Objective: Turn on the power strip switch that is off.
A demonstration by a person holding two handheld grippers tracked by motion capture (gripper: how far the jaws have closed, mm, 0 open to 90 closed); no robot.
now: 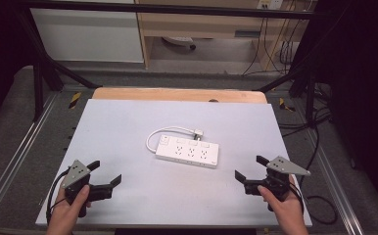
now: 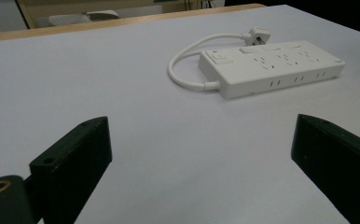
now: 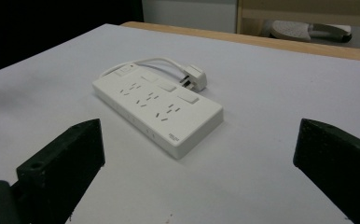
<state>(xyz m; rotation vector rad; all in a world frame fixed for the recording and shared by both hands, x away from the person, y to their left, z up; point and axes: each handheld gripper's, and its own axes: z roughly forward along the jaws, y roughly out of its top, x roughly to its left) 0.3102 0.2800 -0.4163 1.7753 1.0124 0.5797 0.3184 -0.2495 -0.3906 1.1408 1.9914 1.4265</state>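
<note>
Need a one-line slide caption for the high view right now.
Two open hand-held grippers, left and right, rest near the table's front edge, flanking a white power strip with its looped cord.

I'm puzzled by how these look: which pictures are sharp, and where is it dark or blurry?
High view: even light on the white table, dark edges, soft detail. Left gripper view: power strip crisp, near black tongs blurred. Right gripper view: strip sharp, faint shadow beside it, tongs out of focus.

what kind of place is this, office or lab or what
Probably a lab or workshop recording bench: a black metal frame surrounds the white table, loose cables hang by the shelving, and a power strip lies ready.
</note>
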